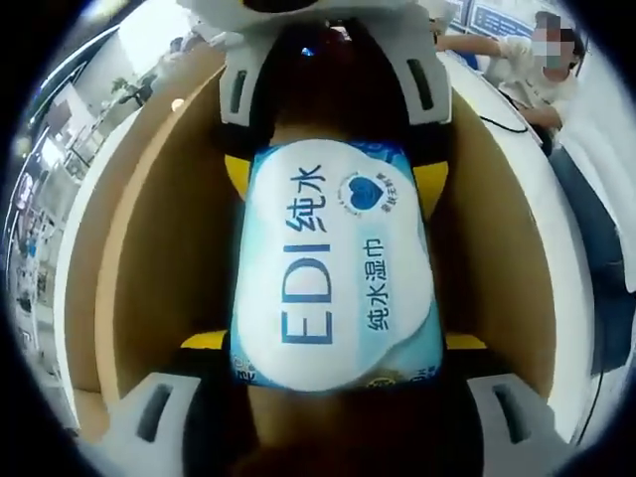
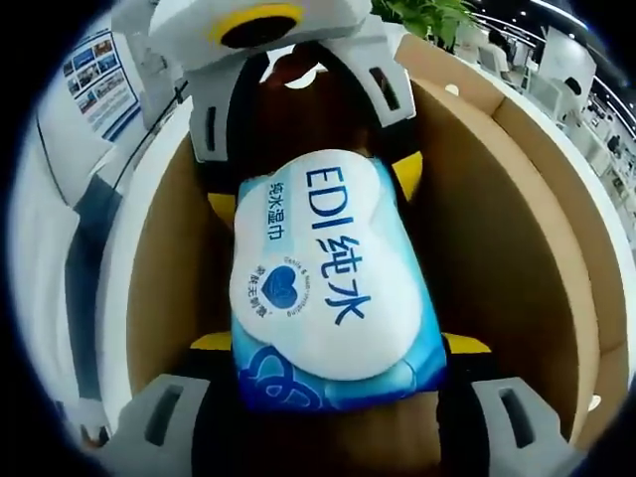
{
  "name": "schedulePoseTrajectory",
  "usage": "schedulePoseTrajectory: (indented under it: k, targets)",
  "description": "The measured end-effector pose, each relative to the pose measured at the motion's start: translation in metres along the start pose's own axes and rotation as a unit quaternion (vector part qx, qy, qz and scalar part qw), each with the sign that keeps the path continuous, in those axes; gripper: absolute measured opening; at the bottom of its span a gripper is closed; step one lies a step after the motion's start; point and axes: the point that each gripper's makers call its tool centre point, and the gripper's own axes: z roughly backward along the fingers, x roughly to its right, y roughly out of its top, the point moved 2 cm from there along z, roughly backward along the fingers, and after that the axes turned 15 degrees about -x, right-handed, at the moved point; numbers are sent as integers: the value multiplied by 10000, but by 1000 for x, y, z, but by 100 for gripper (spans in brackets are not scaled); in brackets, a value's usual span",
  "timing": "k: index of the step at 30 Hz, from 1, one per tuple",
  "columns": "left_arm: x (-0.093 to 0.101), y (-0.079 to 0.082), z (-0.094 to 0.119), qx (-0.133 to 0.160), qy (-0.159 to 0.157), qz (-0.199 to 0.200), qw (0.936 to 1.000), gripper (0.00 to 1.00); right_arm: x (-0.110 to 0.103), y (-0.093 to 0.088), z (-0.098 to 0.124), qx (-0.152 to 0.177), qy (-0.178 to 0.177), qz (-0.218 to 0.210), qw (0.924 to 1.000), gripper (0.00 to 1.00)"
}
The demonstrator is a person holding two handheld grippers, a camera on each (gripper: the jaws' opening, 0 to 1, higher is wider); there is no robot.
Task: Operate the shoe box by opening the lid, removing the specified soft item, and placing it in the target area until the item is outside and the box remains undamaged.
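Note:
A soft pack of wet wipes [image 1: 333, 268], white and light blue with blue print, hangs over the inside of the open brown shoe box [image 1: 149, 248]. My left gripper [image 1: 336, 343] is shut on the pack's near end, a yellow pad at each side. My right gripper [image 1: 333, 179] comes in from the top and clamps the far end. In the right gripper view the same pack [image 2: 333, 288] sits between the right gripper's [image 2: 338, 343] pads, with the left gripper [image 2: 316, 189] holding the opposite end. The box walls [image 2: 497, 229] surround both.
The box stands on a white table [image 1: 537, 169]. A seated person [image 1: 537, 70] is at the table's far side in the left gripper view. A green plant [image 2: 427, 15] and a wall poster [image 2: 99, 84] lie beyond the box in the right gripper view.

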Motion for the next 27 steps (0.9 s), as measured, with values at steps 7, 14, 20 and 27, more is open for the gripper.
schedulePoseTrajectory:
  k: [7, 14, 20, 27]
  targets:
    - [1, 0, -2, 56, -163, 76, 9998, 84, -1, 1, -1, -33, -61, -9, 10000, 80]
    - [1, 1, -2, -97, -150, 58, 9998, 84, -1, 0, -2, -160, -160, 48, 9997, 80]
    - [3, 1, 0, -13, -124, 50, 9999, 81, -1, 0, -2, -161, -226, 24, 9996, 77]
    - [6, -1, 2, 12, -83, 113, 9999, 75, -3, 2, 0, -204, -241, 181, 9993, 73]
